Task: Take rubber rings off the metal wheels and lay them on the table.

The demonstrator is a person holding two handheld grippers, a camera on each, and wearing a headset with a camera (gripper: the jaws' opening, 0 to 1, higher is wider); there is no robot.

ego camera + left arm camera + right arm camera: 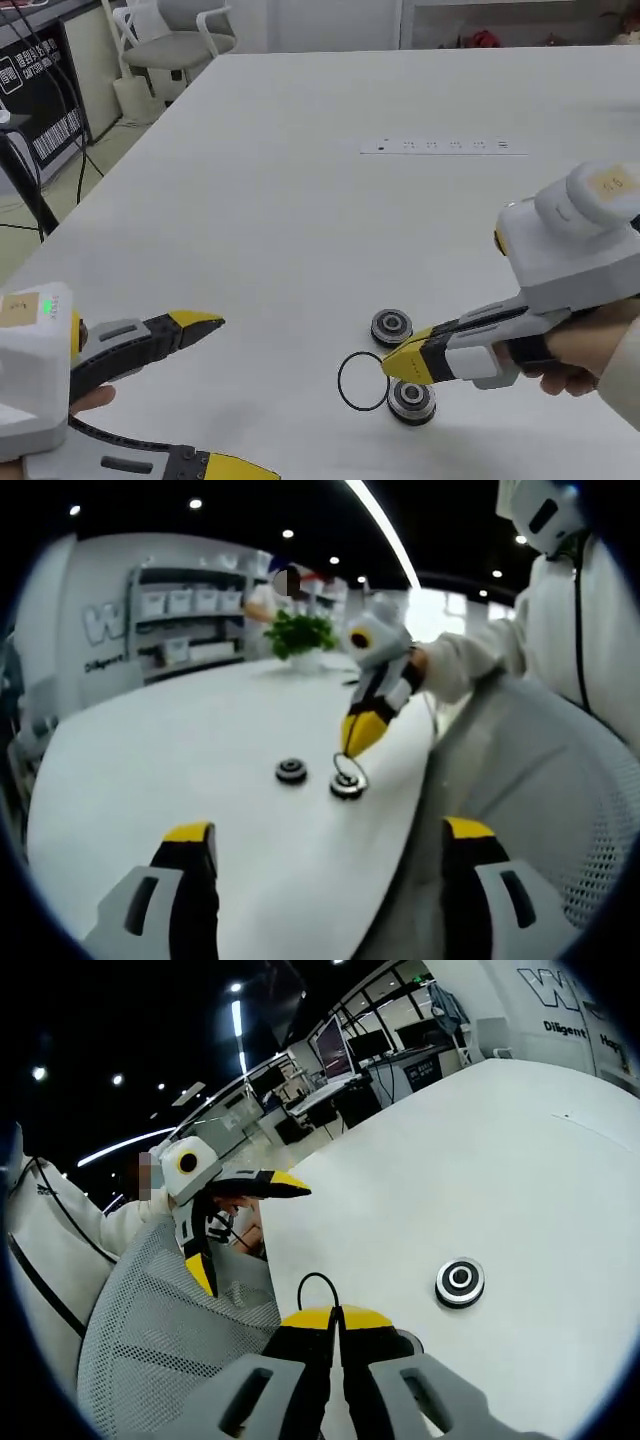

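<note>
White table (300, 200) carries two metal wheels close together: far wheel (391, 326) and near wheel (411, 397). Black rubber ring (361, 381) sits just beside the near wheel. Flush socket strip (443, 146) is well apart.

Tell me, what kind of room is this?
Probably an office or lab workspace: a big white table, stocked shelves, computer monitors and an office chair.

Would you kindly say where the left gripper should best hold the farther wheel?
Probably across its outer rim, from above on its left: the farther wheel lies flat, and the right gripper, shut on the rubber ring, crowds its near side.
</note>
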